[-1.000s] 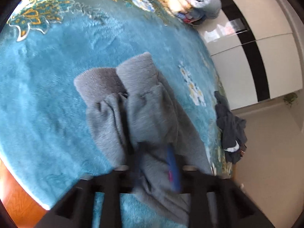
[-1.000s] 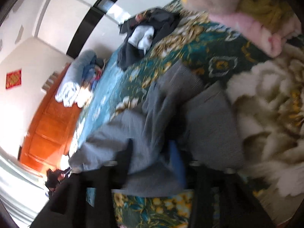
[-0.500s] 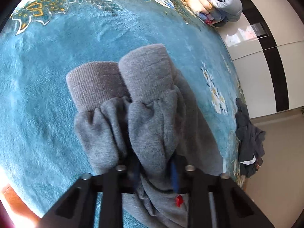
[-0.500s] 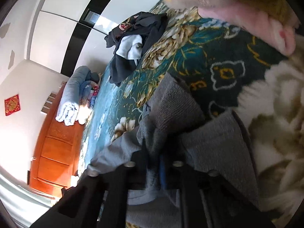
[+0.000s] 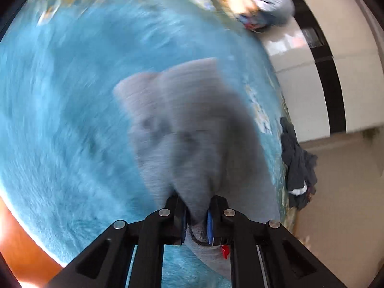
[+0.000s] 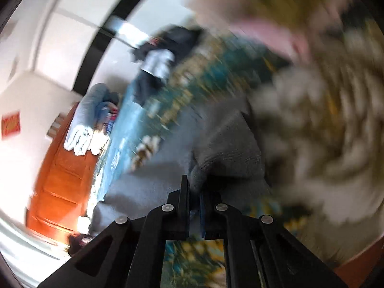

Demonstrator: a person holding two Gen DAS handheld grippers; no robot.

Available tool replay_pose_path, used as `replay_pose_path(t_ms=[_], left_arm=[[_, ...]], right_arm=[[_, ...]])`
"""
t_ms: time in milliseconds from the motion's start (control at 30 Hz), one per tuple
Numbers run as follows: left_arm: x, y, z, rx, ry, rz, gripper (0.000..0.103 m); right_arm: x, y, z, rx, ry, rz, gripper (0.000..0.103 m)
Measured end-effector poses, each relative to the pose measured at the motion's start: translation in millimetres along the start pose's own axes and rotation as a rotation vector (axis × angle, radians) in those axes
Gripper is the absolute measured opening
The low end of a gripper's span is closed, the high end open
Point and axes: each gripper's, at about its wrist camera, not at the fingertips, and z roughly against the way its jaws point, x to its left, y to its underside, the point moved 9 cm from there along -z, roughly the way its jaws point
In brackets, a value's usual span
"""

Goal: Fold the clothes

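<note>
Grey sweatpants (image 5: 187,129) lie on a blue floral blanket (image 5: 72,110), the two ribbed leg cuffs pointing away from me. My left gripper (image 5: 196,212) is shut on the grey fabric near the waist, where a black drawstring with a red tip (image 5: 224,251) hangs. My right gripper (image 6: 194,193) is shut on another fold of the same sweatpants (image 6: 228,148). Both views are blurred by motion.
A pile of dark clothes (image 5: 297,168) lies at the blanket's edge, also in the right wrist view (image 6: 163,60). Rolled bedding (image 5: 259,2) sits at the far end. An orange wooden cabinet (image 6: 62,175) stands left. A person's hand (image 6: 268,33) is at top.
Both grippers stay shut on the sweatpants and have swung quickly with them; the left view has pulled back and both views now smear.
</note>
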Motion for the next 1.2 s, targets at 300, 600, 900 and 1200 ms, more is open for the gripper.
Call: replay_pose_path(t_ms=[300, 600, 900, 1200], left_arm=[[4, 11, 27, -0.009, -0.029, -0.047, 0.023], [21, -14, 35, -0.092, -0.115, -0.093, 0.060], [11, -25, 2, -0.150, -0.002, -0.029, 0.055], [-28, -35, 7, -0.168, -0.098, -0.079, 0.016]], right_arm=[[-16, 14, 9, 0.046, 0.029, -0.067, 0.019], [-39, 17, 12, 0.025, -0.034, -0.216, 0.062], [-43, 0, 4, -0.151, -0.133, -0.307, 0.059], [19, -57, 12, -0.234, -0.217, -0.176, 0.016]])
